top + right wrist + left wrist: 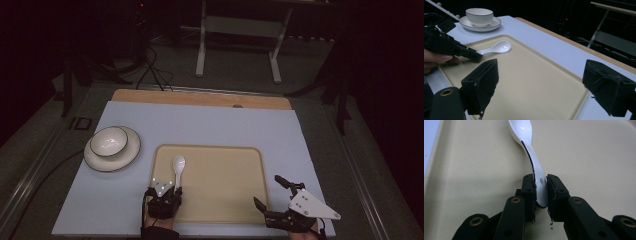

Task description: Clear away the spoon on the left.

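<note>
Left hand-held gripper (541,192) has its jaws set on either side of the white spoon (534,167) at the end of its handle, touching it on both sides, while the spoon lies flat on the beige tray (235,200) on the table (210,125) with its bowl pointing away. Glazed and hard, it looks light but slippery and liable to chip, so the narrow handle is the sensible place to take it, squeezed firmly and lifted level. Right hand-held gripper (544,85) hangs wide apart and empty over the tray's near corner.
</note>
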The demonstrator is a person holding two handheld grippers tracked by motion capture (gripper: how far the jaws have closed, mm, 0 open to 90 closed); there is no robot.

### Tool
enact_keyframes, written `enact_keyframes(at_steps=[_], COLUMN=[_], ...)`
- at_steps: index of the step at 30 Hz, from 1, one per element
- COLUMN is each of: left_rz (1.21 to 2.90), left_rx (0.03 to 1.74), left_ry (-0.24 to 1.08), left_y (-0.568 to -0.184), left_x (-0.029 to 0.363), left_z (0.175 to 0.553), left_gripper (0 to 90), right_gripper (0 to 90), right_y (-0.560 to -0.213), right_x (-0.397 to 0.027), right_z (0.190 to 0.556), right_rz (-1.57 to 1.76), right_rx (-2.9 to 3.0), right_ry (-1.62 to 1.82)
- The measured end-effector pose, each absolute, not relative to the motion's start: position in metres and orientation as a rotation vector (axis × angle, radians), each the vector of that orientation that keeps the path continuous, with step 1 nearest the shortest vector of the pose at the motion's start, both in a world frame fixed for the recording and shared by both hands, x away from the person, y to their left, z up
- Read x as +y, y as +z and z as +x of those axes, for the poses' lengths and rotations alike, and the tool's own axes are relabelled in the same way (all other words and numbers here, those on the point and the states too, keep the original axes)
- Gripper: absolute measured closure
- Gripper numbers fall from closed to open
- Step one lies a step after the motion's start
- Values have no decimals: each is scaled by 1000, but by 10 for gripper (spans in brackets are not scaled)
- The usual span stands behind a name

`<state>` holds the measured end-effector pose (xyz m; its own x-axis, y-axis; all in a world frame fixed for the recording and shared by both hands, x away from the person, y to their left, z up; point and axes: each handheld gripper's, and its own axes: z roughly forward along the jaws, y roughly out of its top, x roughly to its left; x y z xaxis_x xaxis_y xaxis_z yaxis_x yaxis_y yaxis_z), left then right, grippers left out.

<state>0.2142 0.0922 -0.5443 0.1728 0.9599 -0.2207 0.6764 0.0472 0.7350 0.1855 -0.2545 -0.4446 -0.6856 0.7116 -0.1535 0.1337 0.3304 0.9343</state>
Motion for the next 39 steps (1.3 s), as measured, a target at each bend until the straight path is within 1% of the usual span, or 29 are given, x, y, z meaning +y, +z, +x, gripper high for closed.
enact_keyframes(at_steps=[2,7,10,20,21,24,25,29,30,32,33,35,36,38,39], left_rz=[1705,1732,1747,1743,1749,1749,1762,1780,1783,1806,1816,1812,1810,1785,1789], left_rx=[1577,1575,1569,1578,1574,1571,1549,1507,1498,1472,1460,1447,1444,1437,1439], left_ry=[485,494,498,514,517,524,528,519,514,502,499,503,493,486,478], left_y=[-543,-542,-541,-540,-540,-539,-534,-525,-523,-519,-516,-511,-508,-505,-503], left_x=[92,93,92,96,96,97,98,97,96,95,95,96,98,102,104], left_z=[215,217,218,219,219,219,218,218,218,219,219,219,220,221,223], left_gripper=[743,733,688,672,650,646,608,585,558,548,507,484,445,424,382], right_gripper=[136,136,136,136,136,136,136,136,136,136,136,136,136,136,136], right_y=[-445,-445,-445,-446,-446,-446,-446,-446,-446,-446,-446,-446,-446,-446,-446], right_x=[-254,-253,-253,-253,-253,-253,-253,-252,-252,-253,-253,-253,-253,-253,-253], right_z=[186,186,186,186,186,186,186,186,186,186,186,186,186,186,186], right_rz=[739,734,731,721,722,722,722,722,720,722,722,725,725,723,723], right_rx=[2051,2066,2072,2083,2083,2081,2082,2087,2087,2087,2087,2085,2085,2086,2087], right_ry=[1364,1367,1372,1378,1380,1380,1380,1377,1377,1377,1378,1379,1378,1376,1375])
